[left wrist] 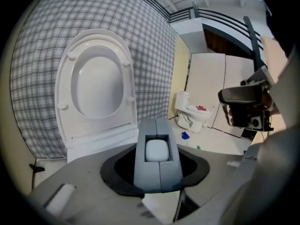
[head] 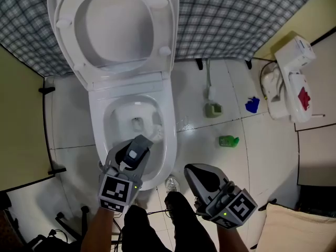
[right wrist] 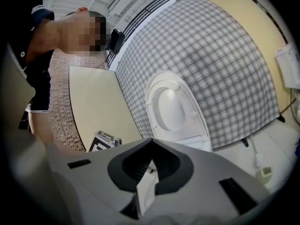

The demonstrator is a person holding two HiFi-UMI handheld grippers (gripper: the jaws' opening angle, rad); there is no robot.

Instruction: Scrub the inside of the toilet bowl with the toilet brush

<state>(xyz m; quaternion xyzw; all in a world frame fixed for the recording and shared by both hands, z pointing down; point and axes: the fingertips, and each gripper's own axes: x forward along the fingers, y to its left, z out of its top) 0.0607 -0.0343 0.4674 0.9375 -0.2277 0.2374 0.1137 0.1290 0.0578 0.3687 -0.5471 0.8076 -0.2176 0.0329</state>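
Upper left of frame: white ceramic toilet [head: 170,125], lid and seat raised. Inside its bowl [head: 118,121], against the right wall, white head of the toilet brush [head: 156,133]. Left gripper [head: 140,145] fingers clenched on the brush's grey handle. Right gripper [head: 200,175] fingers closed together, empty. Right of centre, small green bottle [head: 229,140] lying on the floor [head: 199,135].
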